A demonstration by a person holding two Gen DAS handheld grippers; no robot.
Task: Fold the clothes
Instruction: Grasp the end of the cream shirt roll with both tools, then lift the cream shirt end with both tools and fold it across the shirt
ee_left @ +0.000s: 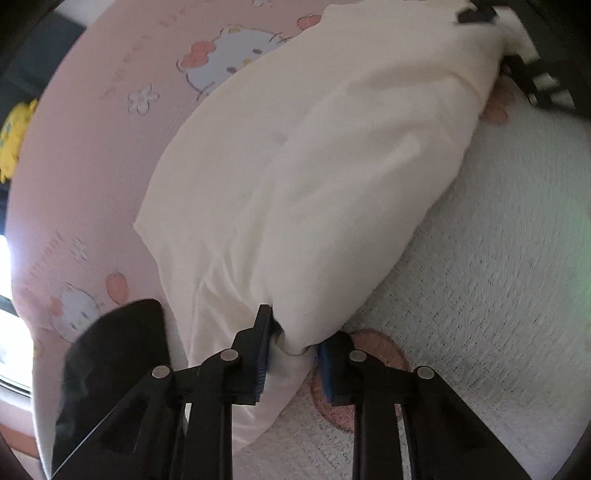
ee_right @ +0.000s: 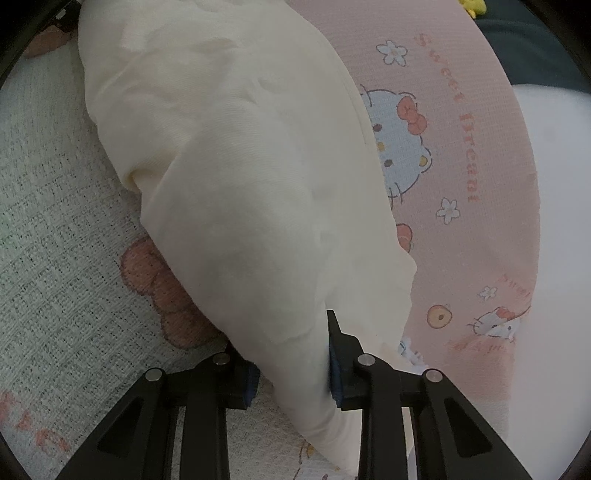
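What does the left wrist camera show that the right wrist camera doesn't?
Only the left view: the left claw pinching bunched cloth, and the right claw far off at the garment's other end. Only the right view: the right claw up close, shut on fabric, and the words Sweet Dream readable on the pink sheet. Both: the cream garment, the pink cartoon-cat sheet and a white woven blanket.

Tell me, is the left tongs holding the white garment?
Yes, the left tongs pinch a bunched corner of the white garment between their pads.
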